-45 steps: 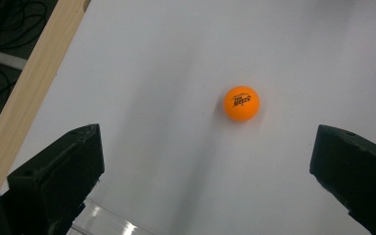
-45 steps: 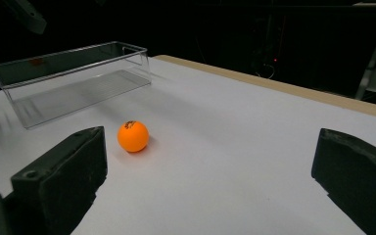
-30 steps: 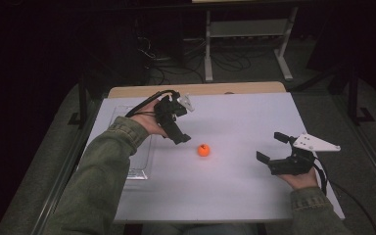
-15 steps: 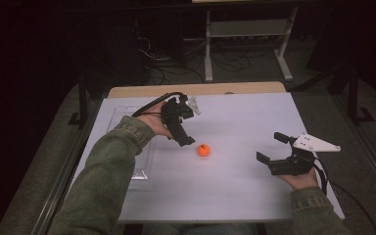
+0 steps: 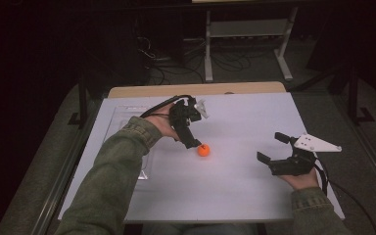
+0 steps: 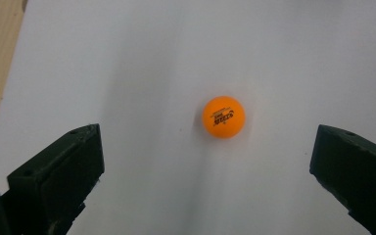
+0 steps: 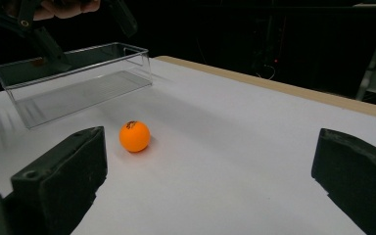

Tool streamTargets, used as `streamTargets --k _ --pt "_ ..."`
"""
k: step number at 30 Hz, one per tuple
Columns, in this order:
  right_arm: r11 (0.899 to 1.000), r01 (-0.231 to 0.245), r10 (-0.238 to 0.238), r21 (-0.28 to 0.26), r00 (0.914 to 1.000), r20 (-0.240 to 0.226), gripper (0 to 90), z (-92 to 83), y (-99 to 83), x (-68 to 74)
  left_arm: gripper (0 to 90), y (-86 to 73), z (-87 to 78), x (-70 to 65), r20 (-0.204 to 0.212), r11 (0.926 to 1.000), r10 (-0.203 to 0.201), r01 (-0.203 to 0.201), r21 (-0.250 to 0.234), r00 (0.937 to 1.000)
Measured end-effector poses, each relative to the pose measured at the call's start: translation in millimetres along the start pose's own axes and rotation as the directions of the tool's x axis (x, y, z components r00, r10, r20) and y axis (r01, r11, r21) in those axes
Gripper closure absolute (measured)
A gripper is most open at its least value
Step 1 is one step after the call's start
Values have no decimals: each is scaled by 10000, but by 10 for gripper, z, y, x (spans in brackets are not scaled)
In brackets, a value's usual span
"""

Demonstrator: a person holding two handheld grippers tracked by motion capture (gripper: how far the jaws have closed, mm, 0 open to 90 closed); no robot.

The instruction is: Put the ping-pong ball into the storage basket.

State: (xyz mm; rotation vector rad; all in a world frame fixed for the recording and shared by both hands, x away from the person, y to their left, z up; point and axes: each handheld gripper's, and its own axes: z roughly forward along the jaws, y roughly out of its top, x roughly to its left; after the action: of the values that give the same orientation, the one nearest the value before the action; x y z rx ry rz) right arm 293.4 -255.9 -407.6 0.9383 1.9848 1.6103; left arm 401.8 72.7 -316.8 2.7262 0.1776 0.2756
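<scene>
High view: two hand-held grippers over a white table (image 5: 235, 191), an orange ball (image 5: 203, 150) between them.
Right gripper (image 5: 273, 152) rests nearest, jaws spread; the ball lies mid-table, its dark print unreadable; left gripper (image 5: 192, 143) hovers just beside it, jaws wide; clear box (image 7: 78, 78) farthest.

Ball (image 5: 203, 150) mid-table (image 5: 254, 117); tray (image 5: 122, 122) left, prob. behind ball.

One orange ball (image 5: 203, 150), one clear plastic box (image 7: 73, 78), two tools, one table (image 5: 254, 112).
</scene>
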Motion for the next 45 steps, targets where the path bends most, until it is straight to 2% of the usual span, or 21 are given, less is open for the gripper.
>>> streamTargets --k 22,33,45 --pt "10000 -14 14 -12 10000 2 0 -9 0 0 0 107 227 -48 281 9992 347 -352 176 9990" --pt "10000 13 -13 13 10000 -25 0 -9 -2 3 0 124 313 -42 358 9991 345 -353 223 9988" --pt "10000 34 -34 57 10000 -81 0 -9 -6 11 0 158 444 -65 543 9968 628 -652 452 9965"
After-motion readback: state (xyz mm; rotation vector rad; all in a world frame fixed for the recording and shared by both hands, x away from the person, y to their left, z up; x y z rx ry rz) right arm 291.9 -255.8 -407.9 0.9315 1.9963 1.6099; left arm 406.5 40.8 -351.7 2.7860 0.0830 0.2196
